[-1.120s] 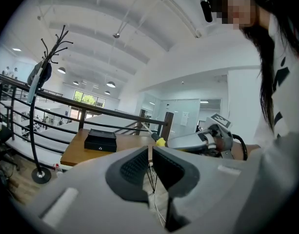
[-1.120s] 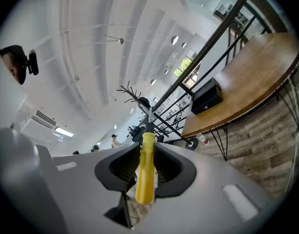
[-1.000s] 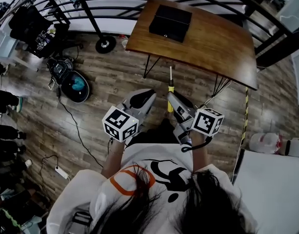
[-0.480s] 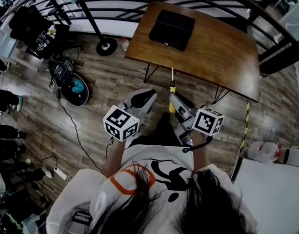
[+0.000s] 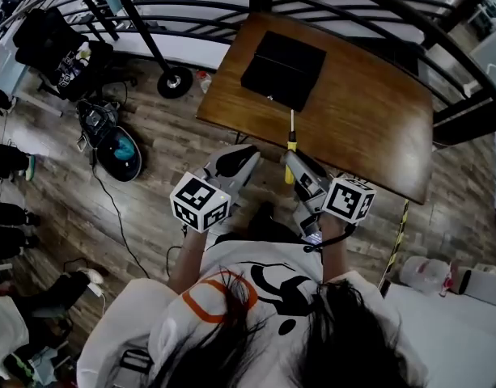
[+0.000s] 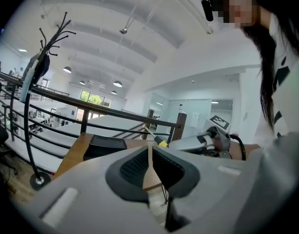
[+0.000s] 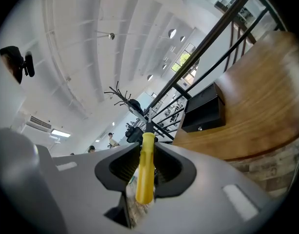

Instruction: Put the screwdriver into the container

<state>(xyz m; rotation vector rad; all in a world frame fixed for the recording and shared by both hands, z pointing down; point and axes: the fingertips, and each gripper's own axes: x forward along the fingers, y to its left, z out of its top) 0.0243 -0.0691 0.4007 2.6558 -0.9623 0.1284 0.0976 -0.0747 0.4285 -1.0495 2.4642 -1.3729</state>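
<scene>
Carrying step: right gripper point(image 5: 291, 165) clamped on yellow-handled screwdriver point(image 5: 290, 141) at bench point(image 5: 369, 128) edge; left gripper point(image 5: 244, 157) closed, empty. Next, likely: reaching forward, lowering screwdriver into black container point(image 5: 284, 69).

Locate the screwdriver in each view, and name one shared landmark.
Head view: screwdriver at centre, pointing at the table.
Left gripper view: screwdriver small, centre, just above the shut jaws.
Right gripper view: screwdriver lower centre, clamped between the jaws.
Shared landmark: the black container on the table.

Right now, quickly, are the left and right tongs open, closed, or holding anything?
Left tongs: closed, empty.
Right tongs: closed on the yellow-handled metal screwdriver.
</scene>
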